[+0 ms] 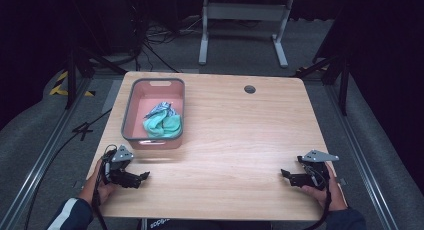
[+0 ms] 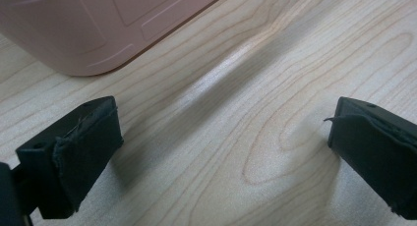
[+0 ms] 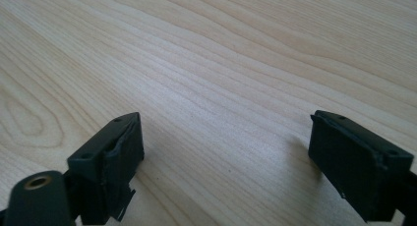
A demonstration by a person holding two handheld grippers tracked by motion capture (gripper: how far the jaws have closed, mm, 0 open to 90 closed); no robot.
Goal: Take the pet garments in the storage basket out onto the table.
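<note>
High view puts the teal cloth (image 1: pixel 162 124) in the pink basket (image 1: pixel 129 107) at ten o'clock on the counter (image 1: pixel 240 135). Left gripper (image 1: pixel 145 176) and right gripper (image 1: pixel 284 173) rest with jaws spread, empty. Soft and light, probably; pinch a raised fold.

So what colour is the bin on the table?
Pink with a grey rim, the bin shows best in the high view.

Wooden table (image 1: pixel 240 140) bearing pink bin (image 1: pixel 129 110)

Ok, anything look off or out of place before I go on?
Mostly tidy. The cloths lie crumpled in a heap inside the pink bin, not folded. The pad lining on the left gripper is frayed and peeling at its edges. Nothing is spilled on the table.
</note>
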